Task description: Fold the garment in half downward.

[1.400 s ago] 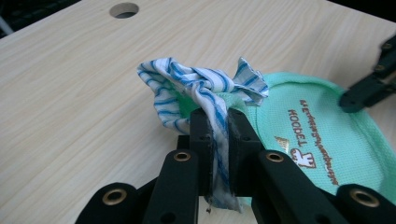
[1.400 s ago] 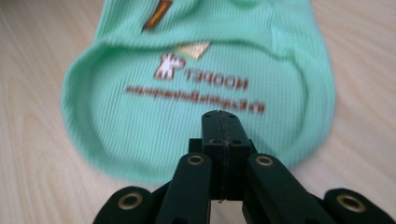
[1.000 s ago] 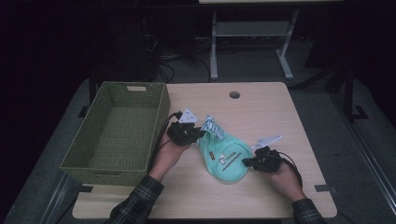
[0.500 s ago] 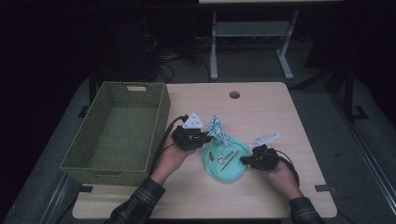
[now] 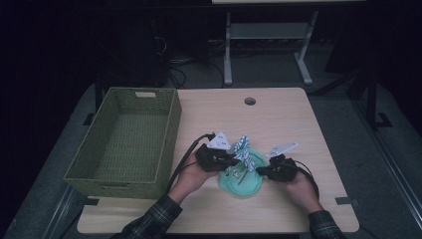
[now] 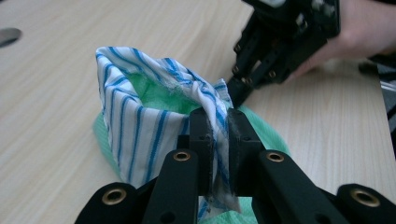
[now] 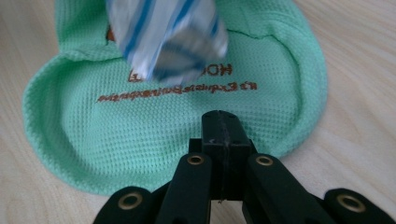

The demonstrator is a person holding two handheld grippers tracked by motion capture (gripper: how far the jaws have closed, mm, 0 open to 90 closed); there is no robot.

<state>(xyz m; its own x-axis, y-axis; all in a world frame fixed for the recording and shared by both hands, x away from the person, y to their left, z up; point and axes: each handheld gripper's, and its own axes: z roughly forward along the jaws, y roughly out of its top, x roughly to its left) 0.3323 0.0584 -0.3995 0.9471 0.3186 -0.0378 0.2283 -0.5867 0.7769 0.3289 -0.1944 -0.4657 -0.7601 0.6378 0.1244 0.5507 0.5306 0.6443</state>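
Left gripper: jaws are clamped on a fold of the blue-striped white cloth, fabric pinched between the pads and pulled up into a loose peak. Green lining is visible inside the raised fold.

Right gripper: jaws are closed together, pads touching, over the near edge of the green mesh cloth. Whether fabric is pinched between them cannot be told. Brown embroidered lettering is seen on the mesh; it is too blurred to read.

In the high view, the green cloth is laid flat on the bench at roughly 6 o'clock of bench centre, between the two grippers. The striped cloth is held up at the 12 o'clock edge of the green one. The left gripper is at the cloth's 10 o'clock, the right gripper at its 3 o'clock.

A green woven basket is set at 9 o'clock of the cloth, near but apart.
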